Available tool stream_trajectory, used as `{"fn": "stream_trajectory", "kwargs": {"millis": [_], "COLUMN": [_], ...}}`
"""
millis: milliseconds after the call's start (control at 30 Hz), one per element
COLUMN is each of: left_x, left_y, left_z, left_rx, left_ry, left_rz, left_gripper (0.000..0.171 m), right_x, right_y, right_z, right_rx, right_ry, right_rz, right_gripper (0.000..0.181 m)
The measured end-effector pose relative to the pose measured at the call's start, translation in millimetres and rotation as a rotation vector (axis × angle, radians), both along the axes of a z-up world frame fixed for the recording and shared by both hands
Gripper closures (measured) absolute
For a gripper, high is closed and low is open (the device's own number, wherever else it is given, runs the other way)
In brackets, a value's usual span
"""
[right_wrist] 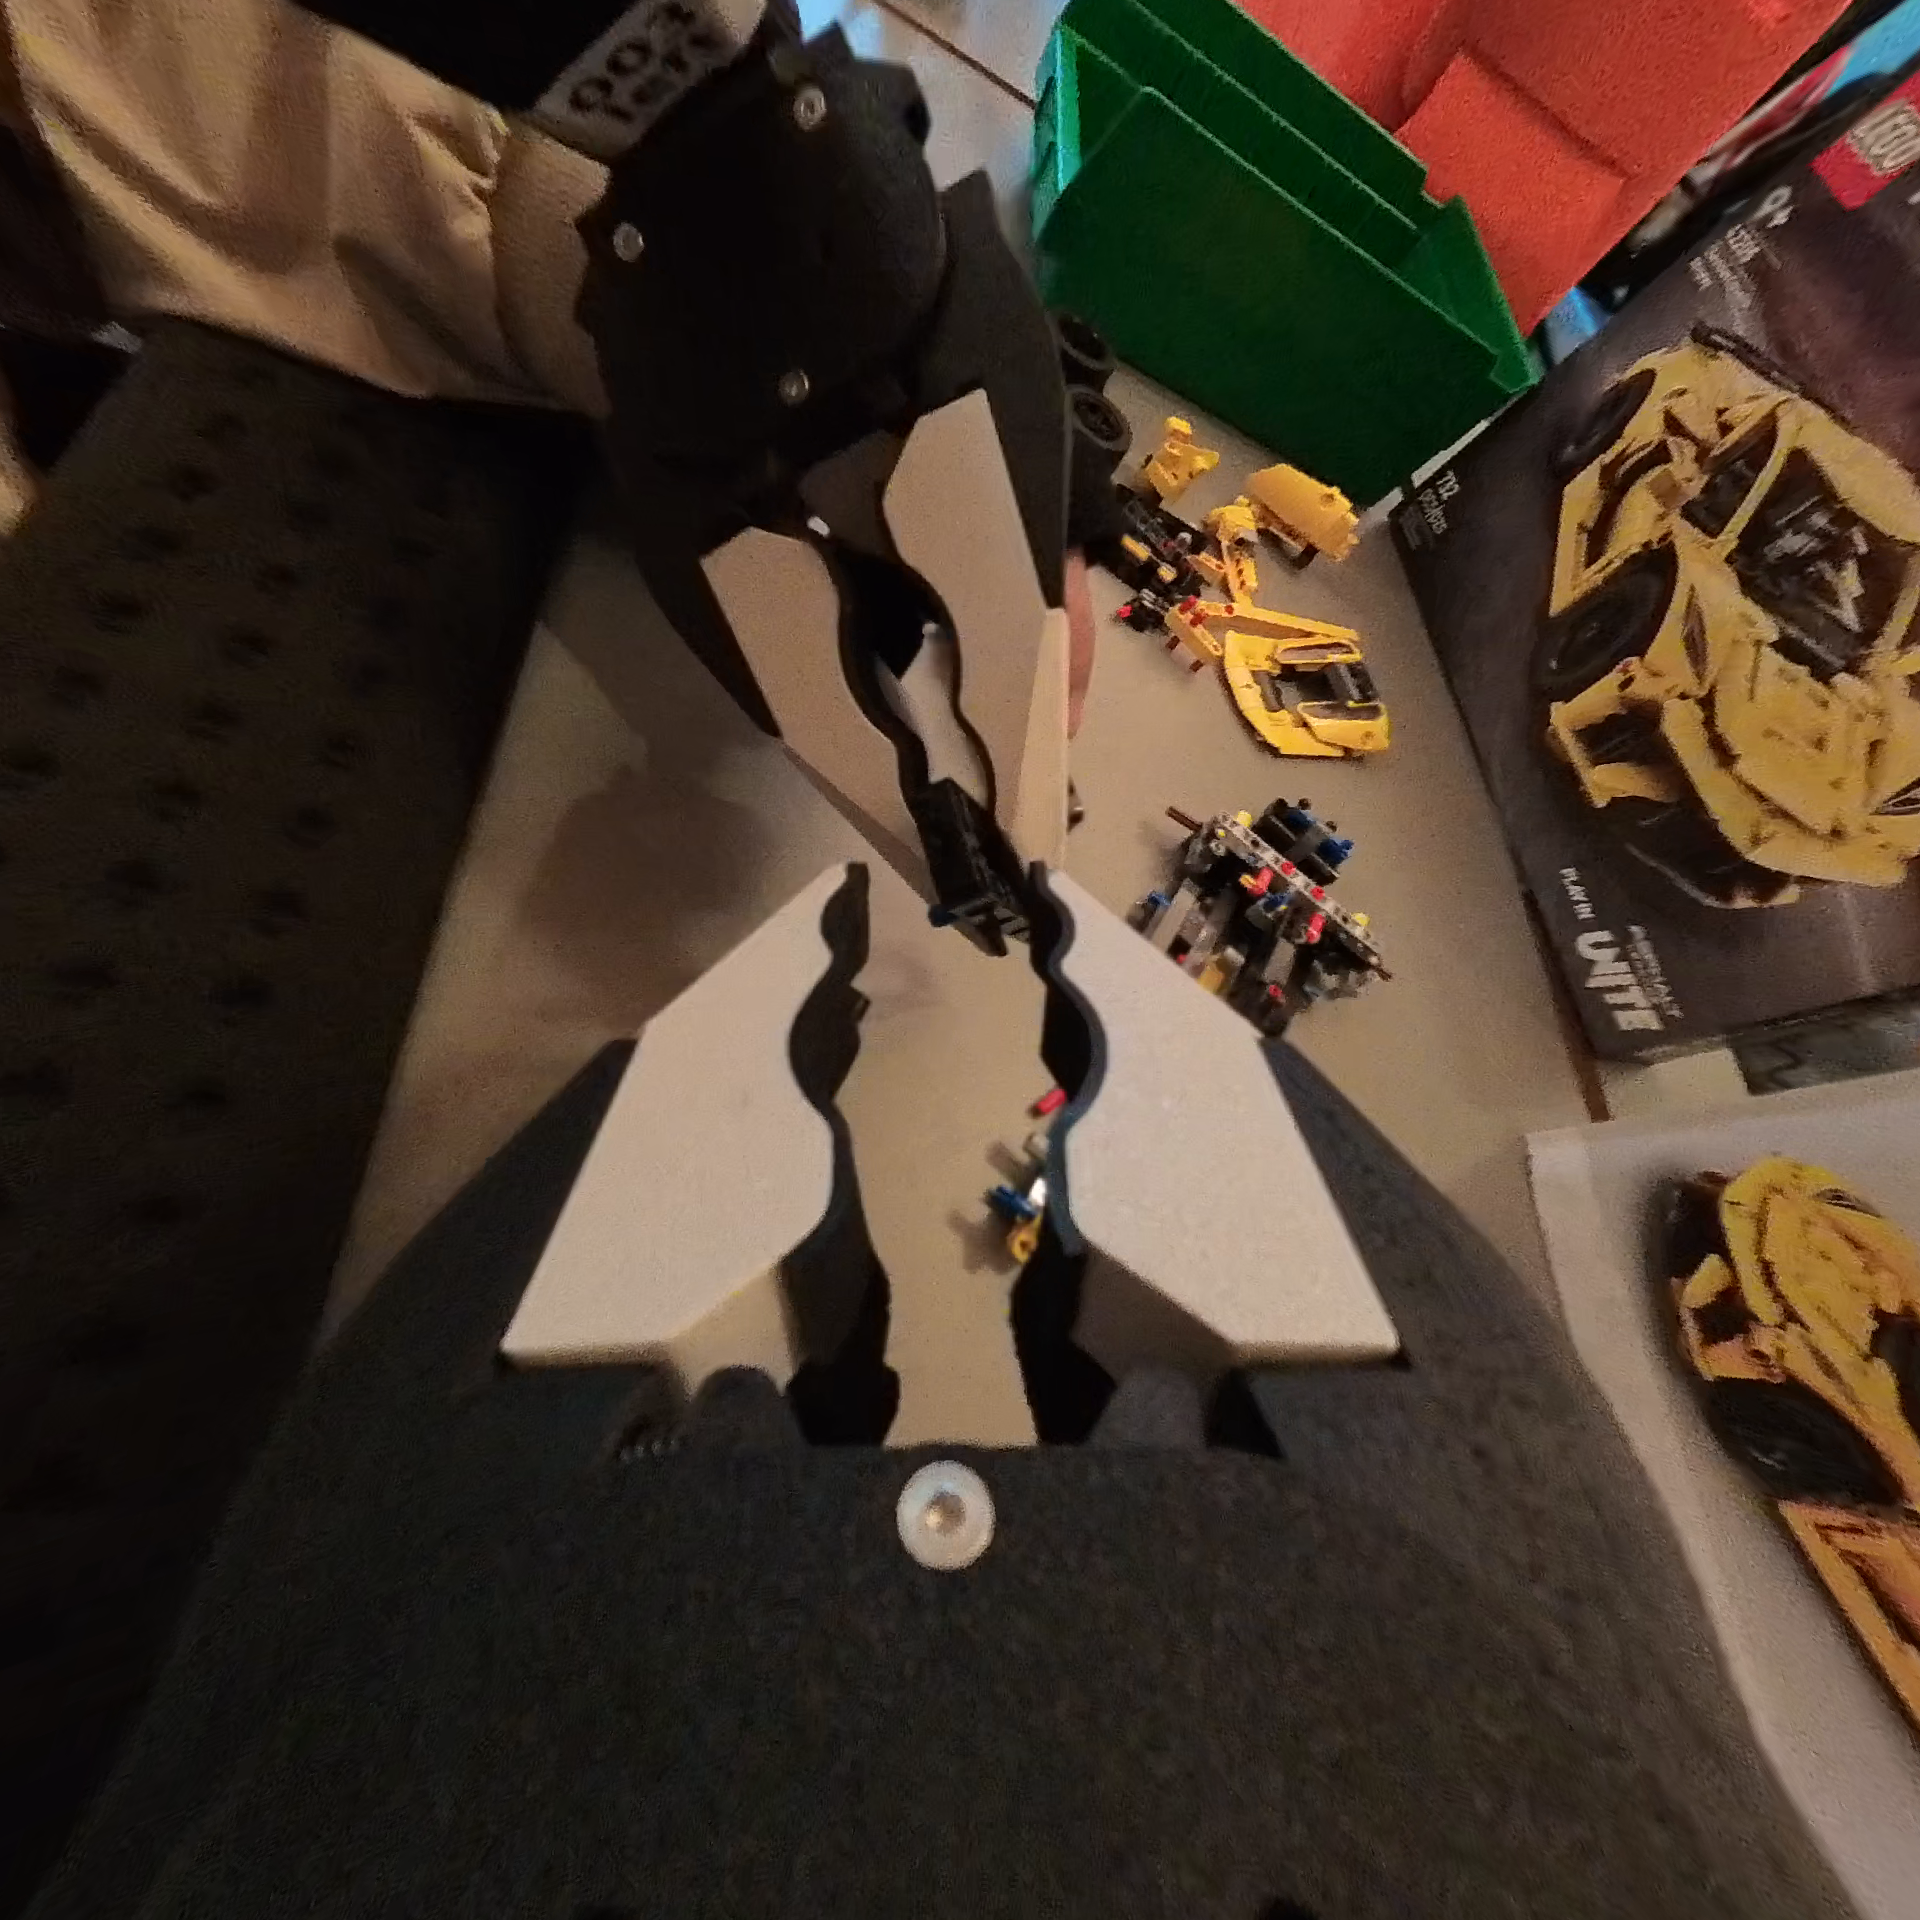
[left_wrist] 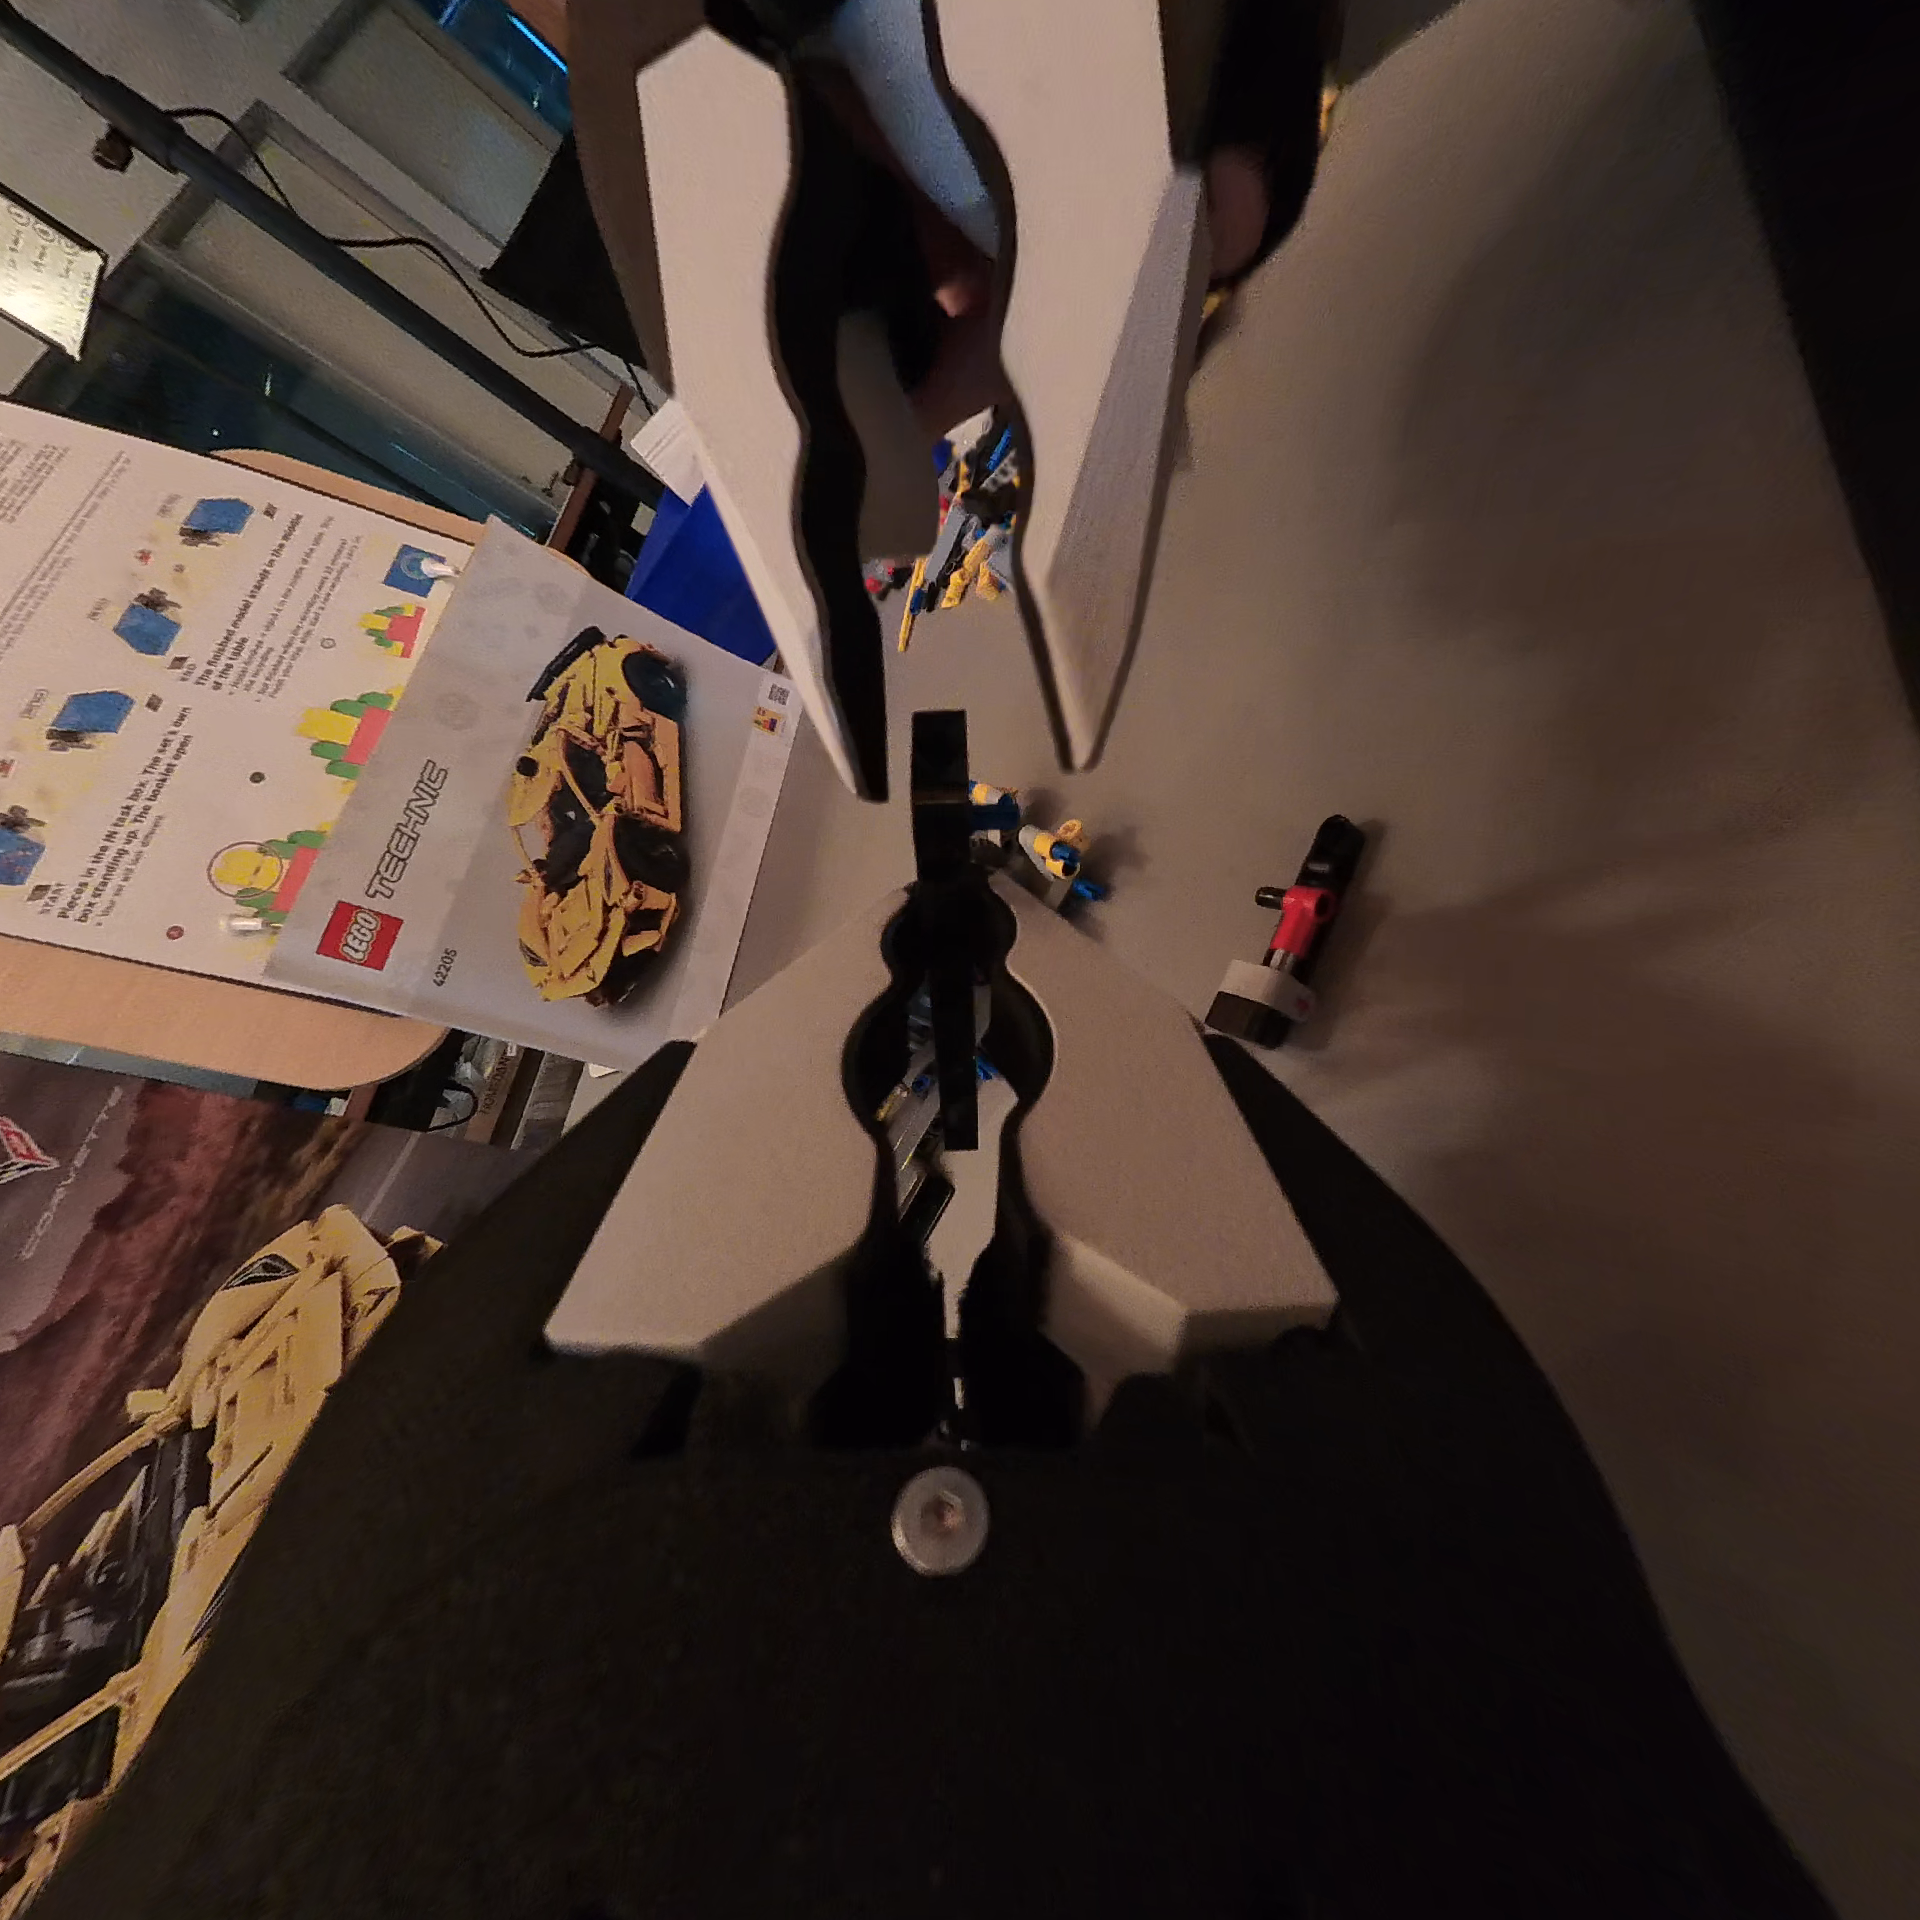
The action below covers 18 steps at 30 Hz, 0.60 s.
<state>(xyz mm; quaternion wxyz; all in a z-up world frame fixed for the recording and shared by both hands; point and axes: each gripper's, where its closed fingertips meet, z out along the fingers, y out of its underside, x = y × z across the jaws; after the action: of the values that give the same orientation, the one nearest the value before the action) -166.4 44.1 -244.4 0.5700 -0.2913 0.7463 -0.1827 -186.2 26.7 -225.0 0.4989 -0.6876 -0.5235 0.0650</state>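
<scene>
My left gripper (left_wrist: 940, 904) is shut on a black beam (left_wrist: 940, 810) that sticks out past its tips, above the grey table (left_wrist: 1455, 623). My right gripper (left_wrist: 977, 774) comes from the opposite side, open, its tips just beyond the beam's free end. In the right wrist view my right gripper (right_wrist: 948, 883) is open and empty. The left gripper (right_wrist: 987, 852) reaches in from above with the black beam (right_wrist: 966, 873), whose end lies between my right fingertips, close to the right-hand one. Small blue and yellow pins (left_wrist: 1049, 847) lie on the table below.
A grey-black chassis assembly (right_wrist: 1278, 914), yellow body panels (right_wrist: 1299, 675) and wheels (right_wrist: 1091, 384) lie on the table. Green bins (right_wrist: 1247, 239), a set box (right_wrist: 1714, 623), a booklet (left_wrist: 540, 810) and a red-and-black part (left_wrist: 1299, 914) surround them. A person's beige sleeve (right_wrist: 260, 156) is behind the left gripper. Less than 4 cm separates the two grippers' tips.
</scene>
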Motion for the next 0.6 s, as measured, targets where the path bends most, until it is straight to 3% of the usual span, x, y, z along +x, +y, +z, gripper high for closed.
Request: {"fn": "stream_trajectory", "kwargs": {"millis": [167, 467, 533, 600], "left_x": [-0.9, -1.7, -0.3, 2.2], "left_y": [3.2, 0.1, 4.6, 13.6], "left_z": [-7.6, -26.4, -21.2, -1.7], "left_rx": [-0.007, 0.003, -0.065, -0.191], "left_ry": [0.040, 0.133, 0.115, 0.030], "left_rz": [0.011, -0.002, 0.026, 0.069], "left_gripper": [0.164, 0.164, 0.164, 0.164], "right_x": [4.3, 1.0, 1.6, 3.0], "right_y": [12.0, 11.5, 16.3, 26.7], "right_z": [-8.9, -30.3, -25.3, -4.0], "right_rx": [0.147, 0.036, 0.019, 0.026], "right_ry": [-0.095, -0.085, -0.021, 0.188], "right_rz": [-0.033, -0.019, -0.036, -0.108], "right_gripper": [0.170, 0.172, 0.172, 0.171]}}
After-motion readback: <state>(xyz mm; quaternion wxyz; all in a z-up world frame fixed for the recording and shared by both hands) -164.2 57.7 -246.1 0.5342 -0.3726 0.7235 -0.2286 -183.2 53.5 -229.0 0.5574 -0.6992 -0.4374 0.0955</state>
